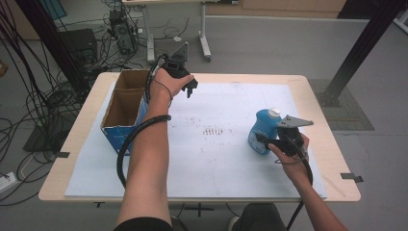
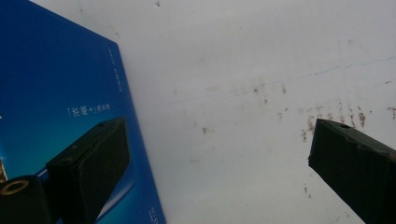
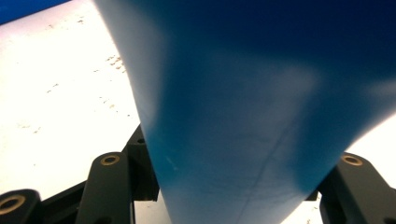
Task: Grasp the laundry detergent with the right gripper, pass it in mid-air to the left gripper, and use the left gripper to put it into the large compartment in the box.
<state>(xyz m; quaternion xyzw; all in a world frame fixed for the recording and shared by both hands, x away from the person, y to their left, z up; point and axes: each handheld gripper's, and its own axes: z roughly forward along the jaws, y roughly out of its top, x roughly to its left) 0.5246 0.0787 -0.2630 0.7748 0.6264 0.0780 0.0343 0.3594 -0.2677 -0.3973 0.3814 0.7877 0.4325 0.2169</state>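
Blue plastic, the detergent bottle (image 1: 263, 131) sits at the right of the high view on the white sheet (image 1: 216, 144) that covers the table (image 1: 317, 96), its white cap (image 1: 274, 112) toward the top of the frame. The right gripper (image 1: 269, 141) is clamped on its lower body; in the right gripper view the blue wall (image 3: 243, 116) bulges between the two black jaws, which press it from either side. The bottle's long axis runs from base to cap and looks close to upright, leaning a little toward the upper right of the high view, cap uppermost.

The left gripper (image 1: 191, 88) hangs at upper centre of the high view, just right of the open cardboard box (image 1: 126, 107), with its jaws spread wide and nothing between them; the left gripper view shows bare, speckled sheet in the gap and the box's blue side (image 2: 56, 93) at the left of the frame.

The main risk, as I judge it, is the grip itself: the wall is smooth, rounded and soft, and the hold sits low, so the heavier upper part could tip or the bottle could squirm out if lifted quickly. A hard squeeze might also dent it. If it is bound for the box, a tilted bottle could catch the box rim.
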